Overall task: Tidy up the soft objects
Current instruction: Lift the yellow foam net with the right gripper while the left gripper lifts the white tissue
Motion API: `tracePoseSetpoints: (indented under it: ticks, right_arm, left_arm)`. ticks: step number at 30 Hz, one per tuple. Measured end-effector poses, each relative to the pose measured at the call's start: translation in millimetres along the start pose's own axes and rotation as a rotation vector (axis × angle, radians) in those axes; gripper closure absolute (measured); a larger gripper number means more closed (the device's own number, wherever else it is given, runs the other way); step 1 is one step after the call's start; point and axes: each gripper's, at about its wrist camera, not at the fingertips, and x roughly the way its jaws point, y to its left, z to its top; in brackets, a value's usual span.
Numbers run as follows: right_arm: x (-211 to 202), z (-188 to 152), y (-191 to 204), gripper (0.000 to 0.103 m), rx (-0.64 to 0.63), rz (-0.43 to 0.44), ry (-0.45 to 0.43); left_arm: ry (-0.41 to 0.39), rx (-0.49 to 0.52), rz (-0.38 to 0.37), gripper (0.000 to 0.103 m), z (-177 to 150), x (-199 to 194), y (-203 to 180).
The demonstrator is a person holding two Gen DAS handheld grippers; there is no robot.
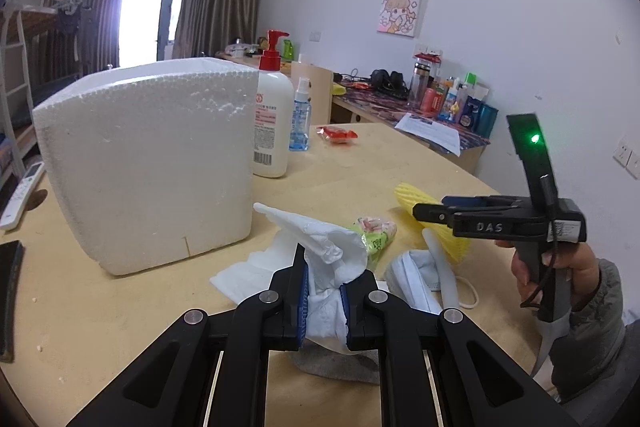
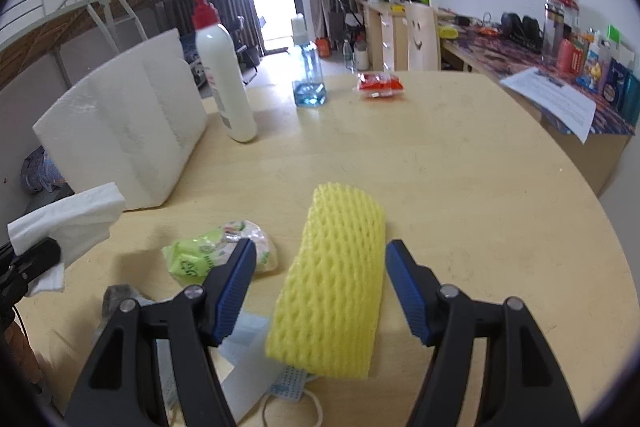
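Bench [image 2: 460, 163]: pale wood, rounded edge, bedroom setting.
Foam box [image 1: 148, 163]: white, grainy polystyrene, far left.
Left gripper [image 1: 323, 301]: pinching crumpled white tissue [image 1: 332, 247].
Right gripper [image 2: 320, 287]: spread around yellow foam net [image 2: 332, 279], ribbed, lying near.

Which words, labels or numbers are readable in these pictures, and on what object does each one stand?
"DAS": raised letters on the right gripper body.
Lotion bottle: red label, barcode; too small to read.
Green packet: print blurred.
Paper sheet: too small.
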Motion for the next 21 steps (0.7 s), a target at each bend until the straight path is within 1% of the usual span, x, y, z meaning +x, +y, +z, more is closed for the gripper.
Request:
tracePoseSetpoints:
  ticks: [2,3,4,6,7,8,10,16,18,21]
  right_arm:
    - [4,0,-2,0.049,0.003,-0.016,0.020]
    - [5,-1,-4,0.054,0.011,-0.021,0.033]
    - [6,-1,-6,0.062,0.021,-0.022,0.041]
    - [6,-2,-8,0.070,0.038,-0.023,0.045]
    - [8,-1,-10,0.078,0.041,-0.030,0.049]
    - [7,-3,-13,0.084,0.045,-0.035,0.049]
    - [5,-3,-15,0.089,0.055,-0.017,0.040]
    - [-14,-4,-11,0.089,0.052,-0.012,-0.019]
    - [-26,-6,-7,0.089,0.043,-0.018,-0.047]
    - [-42,-6,-4,0.089,0.043,0.001,-0.082]
  left_arm:
    - [0.000,-0.008,-0.009,0.090,0,2,4]
    - [0.002,-0.010,-0.016,0.090,0,3,5]
    - [0.005,-0.014,-0.022,0.090,0,3,7]
    - [0.009,-0.013,-0.033,0.090,-3,2,8]
    - [0.010,-0.010,-0.036,0.090,-3,2,8]
    - [0.007,-0.011,-0.036,0.090,-4,2,7]
    - [0.004,-0.012,-0.033,0.090,-4,2,6]
    - [-0.006,-0.006,-0.014,0.090,-3,2,4]
    - [-0.019,0.005,-0.002,0.090,-2,-4,0]
    - [-0.034,0.024,0.021,0.090,-1,-13,-7]
